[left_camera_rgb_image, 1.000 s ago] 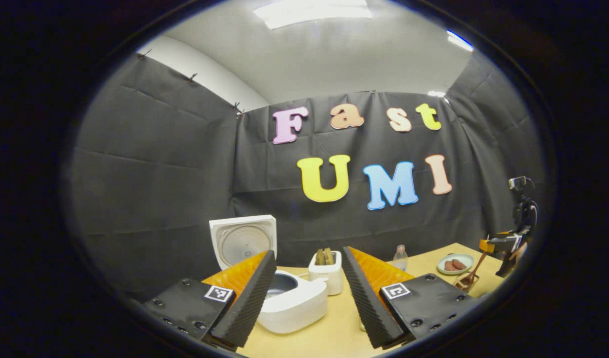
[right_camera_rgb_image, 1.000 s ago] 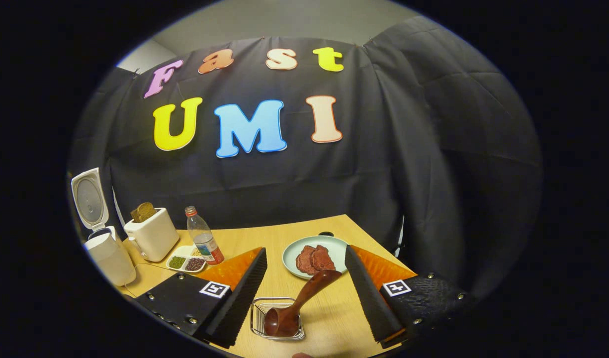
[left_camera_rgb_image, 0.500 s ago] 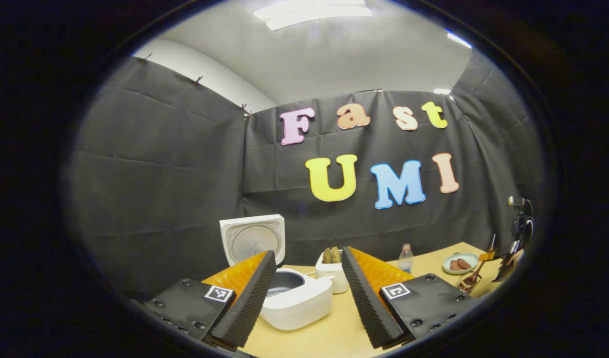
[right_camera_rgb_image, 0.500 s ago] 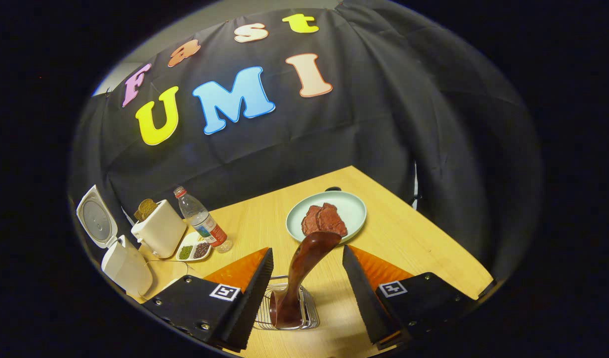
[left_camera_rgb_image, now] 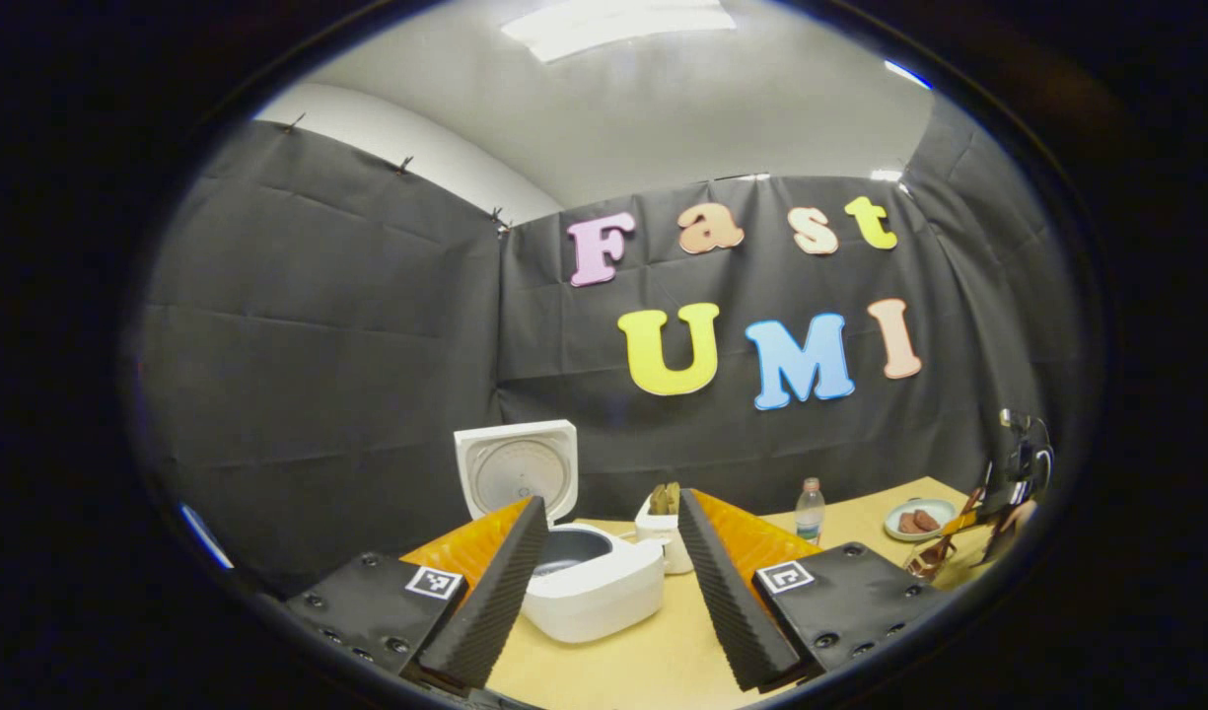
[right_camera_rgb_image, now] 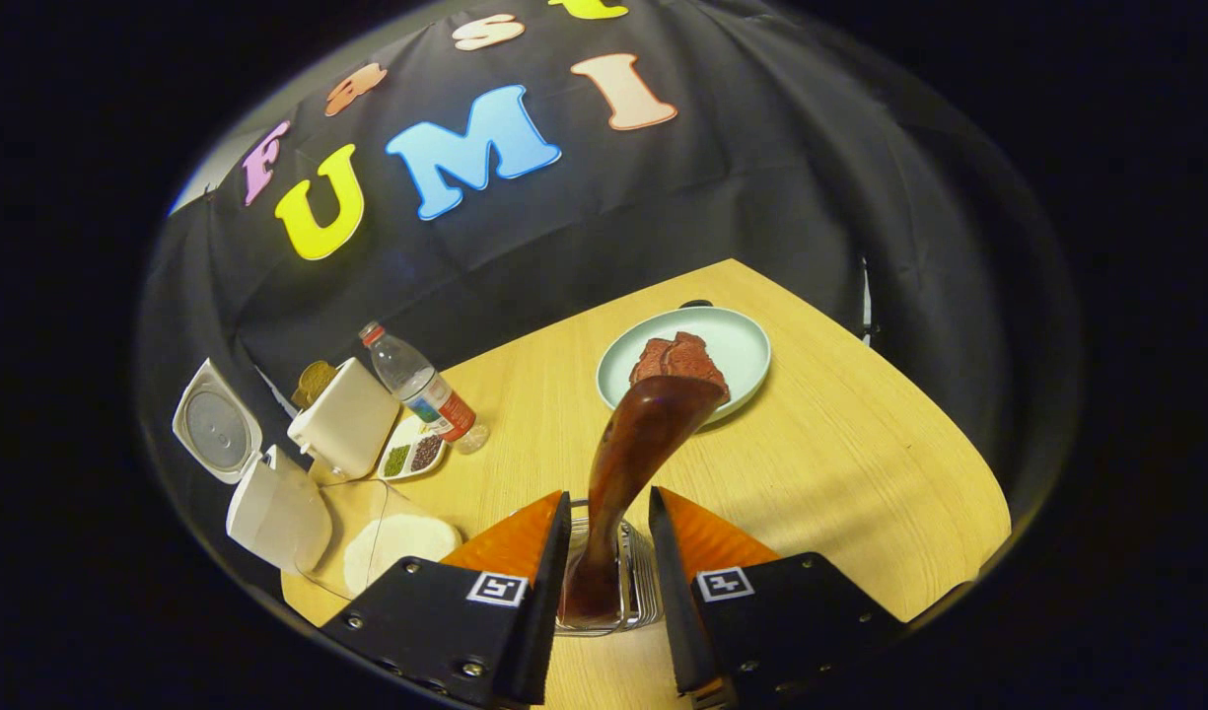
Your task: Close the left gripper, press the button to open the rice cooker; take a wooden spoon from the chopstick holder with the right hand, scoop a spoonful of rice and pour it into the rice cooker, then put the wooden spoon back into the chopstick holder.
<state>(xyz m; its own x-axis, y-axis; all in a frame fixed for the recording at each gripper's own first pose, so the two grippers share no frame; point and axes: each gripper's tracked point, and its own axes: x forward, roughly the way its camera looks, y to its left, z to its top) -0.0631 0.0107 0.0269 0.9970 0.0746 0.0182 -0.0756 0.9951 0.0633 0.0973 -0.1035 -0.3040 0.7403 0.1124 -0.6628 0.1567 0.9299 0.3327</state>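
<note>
In the right gripper view, the right gripper (right_camera_rgb_image: 608, 582) points down at the wire chopstick holder (right_camera_rgb_image: 631, 590) on the wooden table (right_camera_rgb_image: 840, 463). Its fingers stand narrow on either side of the wooden spoon (right_camera_rgb_image: 631, 463), whose handle rises between them; whether they already press on the handle cannot be told. The spoon's bowl sits low in the holder, partly hidden by the fingers. This view also shows a pale plate (right_camera_rgb_image: 737, 345) with brown food behind the spoon, a water bottle (right_camera_rgb_image: 421, 390), a small divided dish (right_camera_rgb_image: 413, 456), a toaster (right_camera_rgb_image: 345, 429) and the rice cooker (right_camera_rgb_image: 273, 508) with its lid up, cut off by the picture's edge.

The left gripper view shows the left gripper (left_camera_rgb_image: 604, 582) with its fingers wide apart, holding nothing, raised over the near table edge. Between them stands the open rice cooker (left_camera_rgb_image: 594, 587), its dark inner pot visible. Far right, the other gripper (left_camera_rgb_image: 1008, 498) and the holder are small and hard to make out.
</note>
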